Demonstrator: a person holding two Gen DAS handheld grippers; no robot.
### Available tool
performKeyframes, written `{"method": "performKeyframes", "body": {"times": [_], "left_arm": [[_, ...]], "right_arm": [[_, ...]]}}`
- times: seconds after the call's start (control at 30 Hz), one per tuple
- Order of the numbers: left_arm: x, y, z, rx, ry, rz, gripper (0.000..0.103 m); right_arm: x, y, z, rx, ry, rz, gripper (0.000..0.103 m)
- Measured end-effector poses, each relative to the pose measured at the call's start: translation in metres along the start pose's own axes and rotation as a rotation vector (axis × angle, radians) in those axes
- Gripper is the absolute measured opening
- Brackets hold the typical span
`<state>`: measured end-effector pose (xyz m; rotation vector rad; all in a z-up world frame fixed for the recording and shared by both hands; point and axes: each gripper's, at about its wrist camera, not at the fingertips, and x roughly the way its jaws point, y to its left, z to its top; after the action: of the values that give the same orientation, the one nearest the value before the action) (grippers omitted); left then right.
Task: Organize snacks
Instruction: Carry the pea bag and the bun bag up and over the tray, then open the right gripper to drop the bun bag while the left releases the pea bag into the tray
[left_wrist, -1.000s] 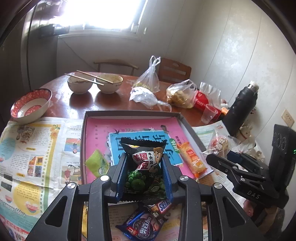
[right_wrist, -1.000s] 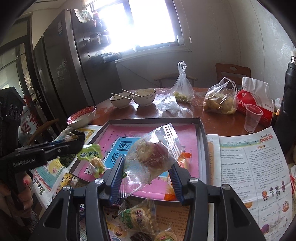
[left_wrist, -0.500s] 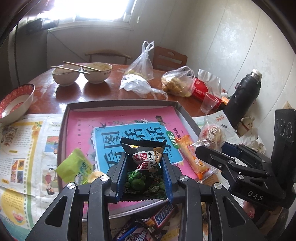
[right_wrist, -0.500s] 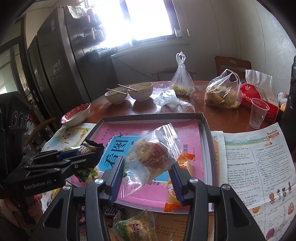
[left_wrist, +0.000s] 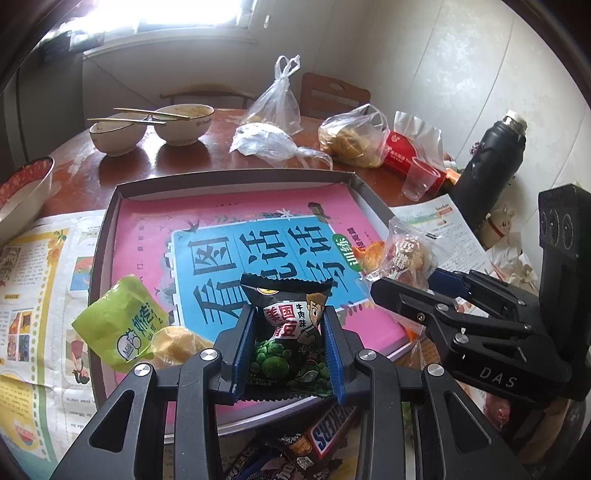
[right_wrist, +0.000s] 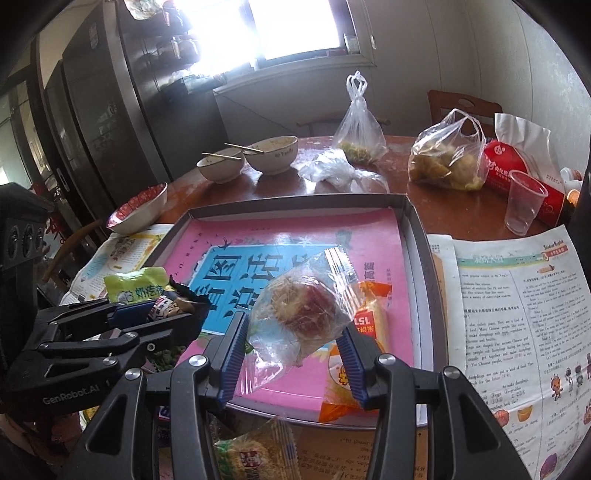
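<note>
My left gripper (left_wrist: 290, 345) is shut on a black-and-green pea snack packet (left_wrist: 290, 332) and holds it over the near edge of the grey tray (left_wrist: 110, 206), which is lined with a pink-and-blue book. My right gripper (right_wrist: 293, 354) is shut on a clear-wrapped pastry (right_wrist: 299, 306) above the tray's near right part (right_wrist: 417, 236). A green milk-candy packet (left_wrist: 118, 328) lies at the tray's near left, an orange snack packet (right_wrist: 373, 314) at its right. Each gripper shows in the other's view: the right (left_wrist: 402, 291), the left (right_wrist: 159, 314).
Snickers and other wrapped snacks (left_wrist: 325, 435) lie on newspaper in front of the tray; another packet (right_wrist: 255, 454) lies below my right gripper. Behind the tray are bowls with chopsticks (left_wrist: 151, 125), plastic bags (left_wrist: 351, 136), a plastic cup (right_wrist: 524, 203) and a black flask (left_wrist: 491, 166).
Both grippers have moved forward over the tray with their snacks still held. The tray now fills more of both views.
</note>
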<state>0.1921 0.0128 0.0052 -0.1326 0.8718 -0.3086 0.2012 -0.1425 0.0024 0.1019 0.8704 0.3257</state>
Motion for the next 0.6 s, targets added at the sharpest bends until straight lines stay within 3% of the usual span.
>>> {"method": "performKeyframes", "body": {"times": [0.6], "left_arm": [[0.006, 0.006, -0.006, -0.001, 0.027, 0.029, 0.036]], "right_arm": [[0.014, 0.007, -0.006, -0.037, 0.056, -0.028, 0.048]]}}
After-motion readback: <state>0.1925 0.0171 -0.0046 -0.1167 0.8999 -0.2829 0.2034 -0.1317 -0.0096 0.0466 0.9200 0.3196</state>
